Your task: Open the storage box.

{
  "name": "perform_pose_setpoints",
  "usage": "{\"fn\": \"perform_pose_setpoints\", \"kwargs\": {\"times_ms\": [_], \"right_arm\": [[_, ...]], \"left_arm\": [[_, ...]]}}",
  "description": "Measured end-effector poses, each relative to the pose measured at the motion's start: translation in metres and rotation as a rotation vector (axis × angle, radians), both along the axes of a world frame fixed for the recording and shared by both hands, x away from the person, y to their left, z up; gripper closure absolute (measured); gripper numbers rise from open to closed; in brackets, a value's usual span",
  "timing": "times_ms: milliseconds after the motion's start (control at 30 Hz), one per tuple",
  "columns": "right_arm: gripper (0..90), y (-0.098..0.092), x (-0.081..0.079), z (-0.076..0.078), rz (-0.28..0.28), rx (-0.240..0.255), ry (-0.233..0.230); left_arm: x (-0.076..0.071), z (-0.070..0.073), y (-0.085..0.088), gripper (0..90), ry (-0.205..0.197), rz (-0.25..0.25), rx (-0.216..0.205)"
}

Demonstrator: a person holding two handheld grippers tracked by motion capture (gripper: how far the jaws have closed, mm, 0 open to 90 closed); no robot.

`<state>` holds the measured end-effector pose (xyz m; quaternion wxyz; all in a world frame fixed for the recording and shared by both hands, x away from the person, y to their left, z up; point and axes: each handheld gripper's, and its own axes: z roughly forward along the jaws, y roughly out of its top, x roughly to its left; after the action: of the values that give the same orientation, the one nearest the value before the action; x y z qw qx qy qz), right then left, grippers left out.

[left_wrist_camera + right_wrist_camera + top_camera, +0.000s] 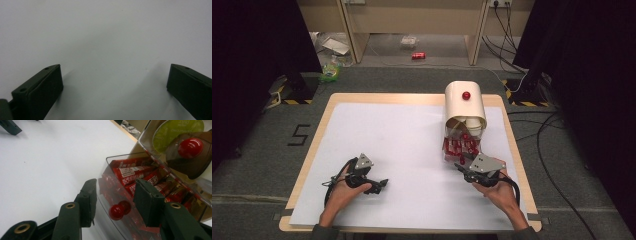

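Your right gripper [115, 197] is the one that matters here — it sits at the near front of the clear bin [460, 145], while your left gripper [373, 186] rests well apart on the white table sheet [402, 145], jaws wide open with nothing between them.

In the right gripper view, the small red knob [116, 212] on the bin's clear front door lies between the 2 jaws, slightly nearer the left one and low in the gap. The jaws stand about half open; neither pad touches the knob yet, so nothing is gripped. The knob sticks out toward you, and its reflection in the clear plastic sits just beside it — don't aim at the double.

Behind the door, the red snack bars [135, 173] lie stacked inside, long axes running roughly across the bin's width. The cream upper cover [464, 102] carries a second red knob [466, 95], farther from you and higher.

My judgement: the coming move is a close on the lower knob. Centre it between the pads first, then squeeze, and pull along the knob's own axis — toward yourself — not sideways.
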<state>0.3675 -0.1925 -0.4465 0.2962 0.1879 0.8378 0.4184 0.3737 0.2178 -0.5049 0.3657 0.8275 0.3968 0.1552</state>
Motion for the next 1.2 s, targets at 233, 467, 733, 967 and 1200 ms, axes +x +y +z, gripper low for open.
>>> {"fn": "perform_pose_setpoints", "kwargs": {"times_ms": [233, 467, 733, 967, 1200], "right_arm": [[55.9, -0.001, -0.01, -0.002, 0.015, -0.006, 0.016], [57.3, -0.002, -0.016, -0.004, 0.023, -0.01, 0.024], [57.4, -0.003, -0.018, -0.006, 0.025, -0.007, 0.034], [57.4, -0.003, -0.021, -0.008, 0.033, -0.014, 0.041], [57.5, -0.003, -0.022, -0.008, 0.036, -0.011, 0.043]], "left_arm": [[0.0, 0.0, 0.0, 0.0, 0.0, -0.001, 0.0], [0.0, 0.0, 0.0, 0.0, 0.0, -0.001, 0.0], [0.0, 0.0, 0.0, 0.0, 0.0, -0.001, 0.0], [0.0, 0.0, 0.0, 0.0, 0.0, 0.0, 0.0], [0.0, 0.0, 0.0, 0.0, 0.0, -0.001, 0.0]]}}
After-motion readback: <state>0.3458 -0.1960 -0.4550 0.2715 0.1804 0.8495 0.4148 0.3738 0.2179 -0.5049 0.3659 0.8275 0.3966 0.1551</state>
